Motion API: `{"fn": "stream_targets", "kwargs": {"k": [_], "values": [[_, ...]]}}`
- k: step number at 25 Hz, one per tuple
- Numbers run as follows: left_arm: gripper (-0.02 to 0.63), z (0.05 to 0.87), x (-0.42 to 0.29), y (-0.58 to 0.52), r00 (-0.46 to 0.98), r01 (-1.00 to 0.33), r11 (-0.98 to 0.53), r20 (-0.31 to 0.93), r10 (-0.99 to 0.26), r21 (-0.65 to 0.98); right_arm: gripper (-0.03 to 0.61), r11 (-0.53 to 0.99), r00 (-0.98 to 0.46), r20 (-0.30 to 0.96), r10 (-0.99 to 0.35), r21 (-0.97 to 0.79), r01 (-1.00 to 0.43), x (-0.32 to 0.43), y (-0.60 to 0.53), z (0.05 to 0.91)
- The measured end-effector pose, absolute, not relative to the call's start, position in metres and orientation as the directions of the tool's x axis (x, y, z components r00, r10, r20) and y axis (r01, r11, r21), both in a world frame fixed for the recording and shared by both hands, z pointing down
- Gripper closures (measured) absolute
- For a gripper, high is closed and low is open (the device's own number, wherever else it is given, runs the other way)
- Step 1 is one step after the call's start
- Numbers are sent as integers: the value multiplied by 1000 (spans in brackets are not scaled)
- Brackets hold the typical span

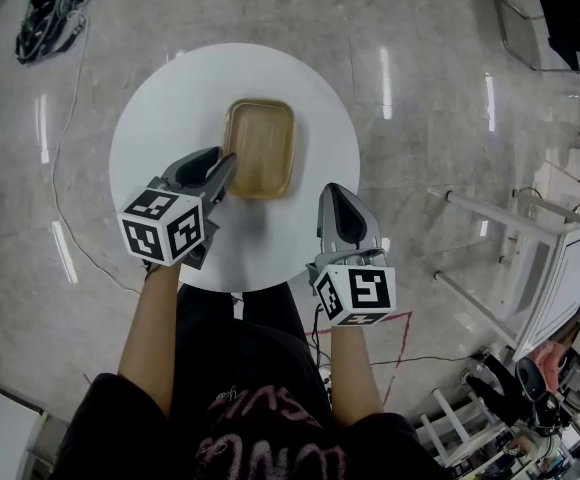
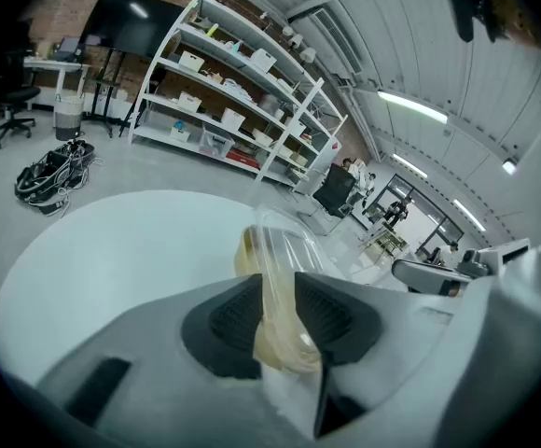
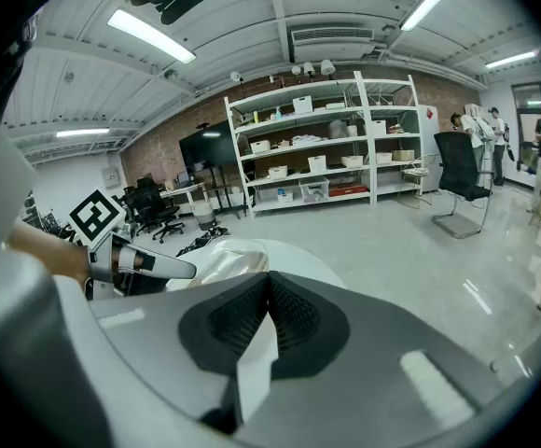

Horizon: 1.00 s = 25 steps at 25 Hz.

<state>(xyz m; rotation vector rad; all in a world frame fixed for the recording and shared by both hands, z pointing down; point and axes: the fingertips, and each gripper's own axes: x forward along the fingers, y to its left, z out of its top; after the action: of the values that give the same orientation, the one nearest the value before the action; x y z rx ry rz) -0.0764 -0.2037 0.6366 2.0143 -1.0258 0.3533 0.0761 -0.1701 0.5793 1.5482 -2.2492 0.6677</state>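
- The pale, glossy floor point(image 1: 420, 88) fills the room around the work, with strips of ceiling light mirrored in it.
- White shelving point(image 3: 326, 138) loaded with boxes stands against a brick wall. A black office chair point(image 3: 462, 175) is parked at its right end.
- A round white table point(image 1: 170, 118) stands directly in front of the person and carries a single thing.
- That thing is a tan tray point(image 1: 260, 148), shallow and rectangular with rounded corners. It sits near the middle of the table, a little towards the far side.
- The tray's long axis runs roughly straight away from the person. One short end points at the person and the other at the far rim of the table.
- A dark bundle of cables point(image 1: 55, 8) lies on the floor, well apart from the table on its far left.
- The left gripper point(image 1: 228, 163) reaches in from the near left, angled towards the tray's left long side close to the near corner.
- In the left gripper view its jaws are clamped on the tray's edge, a thin clear-and-tan lip pinched between the ribbed pads.
- Whether the tray is raised off the table cannot be told.
- The right gripper point(image 1: 335, 190) hangs over the near right part of the table, near the tray but not touching it.
- Its jaws are pressed together with nothing between them.
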Motion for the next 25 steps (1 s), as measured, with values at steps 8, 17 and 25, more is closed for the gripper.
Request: {"fn": "stream_targets", "kwargs": {"k": [8,17,25], "values": [[532,622,-72,-202,642,-755,-335,531,-553,563,568,313,-368,503,-782,-193,-930,72,-170,572],[558,605,-66,-194,660,-730,-333,489,-570,597,568,321,-374,494,-785,-193,-927,72,-164,564],[569,578,-66,-185,676,-717,-375,453,-581,588,568,332,-381,471,-796,-187,-925,61,-159,545]]}}
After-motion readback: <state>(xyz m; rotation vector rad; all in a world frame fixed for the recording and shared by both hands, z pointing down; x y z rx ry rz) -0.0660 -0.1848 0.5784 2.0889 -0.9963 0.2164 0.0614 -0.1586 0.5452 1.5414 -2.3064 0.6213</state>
